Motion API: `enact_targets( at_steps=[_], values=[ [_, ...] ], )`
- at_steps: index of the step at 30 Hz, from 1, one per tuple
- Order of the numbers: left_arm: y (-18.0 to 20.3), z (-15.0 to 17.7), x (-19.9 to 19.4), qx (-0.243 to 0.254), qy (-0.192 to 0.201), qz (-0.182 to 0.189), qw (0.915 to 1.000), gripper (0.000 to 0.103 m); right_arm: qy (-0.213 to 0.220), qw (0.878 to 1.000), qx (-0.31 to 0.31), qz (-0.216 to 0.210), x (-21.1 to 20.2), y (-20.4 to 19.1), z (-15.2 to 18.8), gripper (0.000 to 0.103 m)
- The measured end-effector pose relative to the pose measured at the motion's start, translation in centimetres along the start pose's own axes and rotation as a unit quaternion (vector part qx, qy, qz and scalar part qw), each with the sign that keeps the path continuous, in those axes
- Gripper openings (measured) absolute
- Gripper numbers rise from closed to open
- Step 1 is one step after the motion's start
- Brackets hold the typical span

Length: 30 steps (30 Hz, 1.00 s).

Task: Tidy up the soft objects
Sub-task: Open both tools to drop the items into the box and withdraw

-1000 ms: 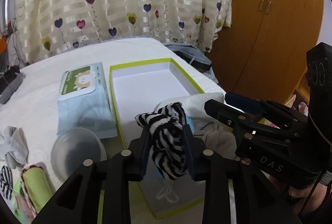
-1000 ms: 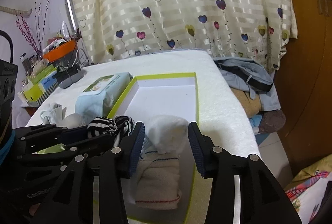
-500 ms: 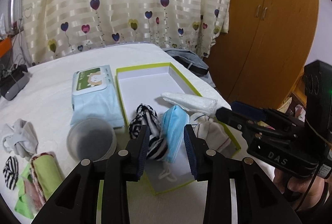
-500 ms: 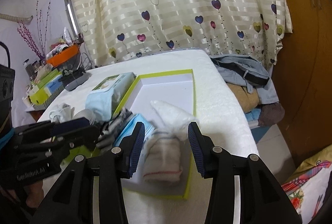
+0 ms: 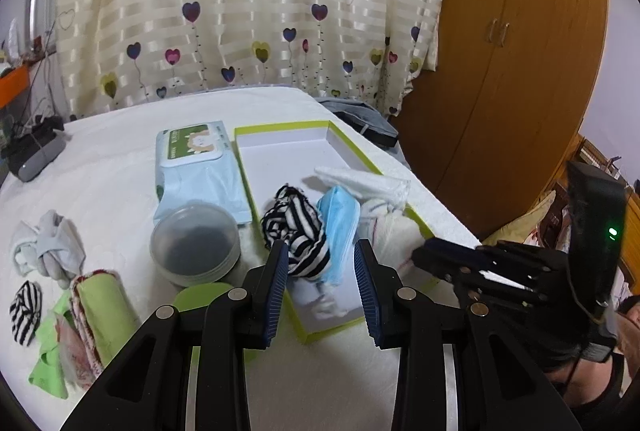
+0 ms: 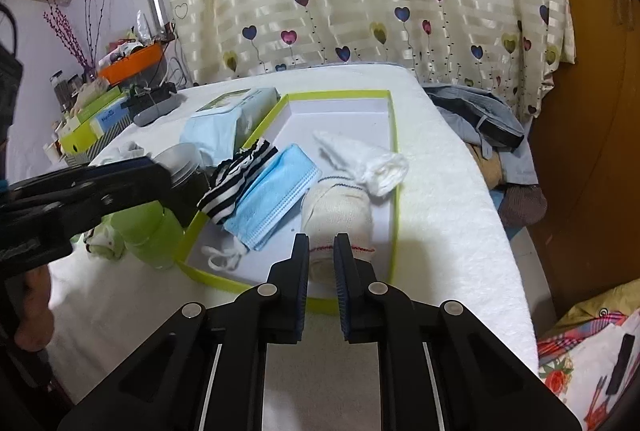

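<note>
- Right wrist view: the right gripper (image 6: 321,251) has its jaws nearly closed, with nothing pinched between them; it sits just above the near rim of the green-edged box (image 6: 394,167).
- Cream rolled sock (image 6: 338,209) lies in the box just beyond the jaws, apart from the pads.
- White rolled cloth (image 6: 370,161) lies across the far end of the cream sock, touching it.
- Blue face mask (image 6: 276,193) lies left of the sock, inside the box; striped sock (image 6: 240,175) lies against the mask's left edge, draped over the box rim.
- Left wrist view: the left gripper (image 5: 322,269) has its jaws open and empty, held above the near end of the box.
- Left of the box on the white-covered desk (image 5: 112,171): a clear round container (image 5: 196,243), then a wipes pack (image 5: 198,167) behind it.
- Still loose at the desk's left side: a green cloth roll (image 5: 100,315), a small striped sock (image 5: 26,311), a grey sock bundle (image 5: 48,247).
- Far: heart-print curtain (image 5: 248,3), wooden wardrobe (image 5: 520,51).
</note>
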<state>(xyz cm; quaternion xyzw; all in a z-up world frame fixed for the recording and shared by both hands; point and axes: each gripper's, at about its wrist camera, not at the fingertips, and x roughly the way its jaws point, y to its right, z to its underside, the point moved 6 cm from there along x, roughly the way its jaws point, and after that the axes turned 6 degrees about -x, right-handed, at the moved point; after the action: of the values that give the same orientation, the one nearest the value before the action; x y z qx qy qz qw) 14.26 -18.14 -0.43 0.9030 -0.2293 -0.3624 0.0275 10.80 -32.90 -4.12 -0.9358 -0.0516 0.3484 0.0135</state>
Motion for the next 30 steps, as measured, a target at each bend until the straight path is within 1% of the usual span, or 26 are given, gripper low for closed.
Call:
enact_targets(
  at_steps=[5,8,12,14,18,19,30],
  values=[
    [-1.3,0.2,-1.5,-0.013,0.013,-0.008,0.9998,0.033,0.001,1.000,0.002,-0.006,0.7,-0.1,-1.0,0.013],
    [-2.3,0.3,-2.5,-0.024,0.020,-0.019,0.9993,0.033,0.006,1.000,-0.003,-0.010,0.2,-0.6,-1.3,0.013],
    [-3.5,0.3,-3.5,-0.036,0.028,-0.030,0.9985,0.033,0.014,1.000,-0.012,0.002,-0.9,-1.9,-1.8,0.014],
    [-4.0,0.3,-4.1,-0.041,0.033,-0.034,0.9981,0.033,0.020,1.000,-0.021,0.007,-1.7,-2.8,-2.1,0.017],
    [-5.0,0.6,-5.5,-0.050,0.043,-0.042,0.9969,0.033,0.035,0.999,-0.037,0.009,-3.4,-4.6,-2.7,0.034],
    [-5.2,0.7,-5.8,-0.053,0.045,-0.043,0.9967,0.033,0.038,0.998,-0.041,0.008,-3.7,-5.1,-2.8,0.035],
    [-7.7,2.8,-8.7,-0.077,0.052,-0.068,0.9934,0.033,0.049,0.996,-0.076,-0.008,-5.4,-9.7,-2.8,0.036]
  ],
)
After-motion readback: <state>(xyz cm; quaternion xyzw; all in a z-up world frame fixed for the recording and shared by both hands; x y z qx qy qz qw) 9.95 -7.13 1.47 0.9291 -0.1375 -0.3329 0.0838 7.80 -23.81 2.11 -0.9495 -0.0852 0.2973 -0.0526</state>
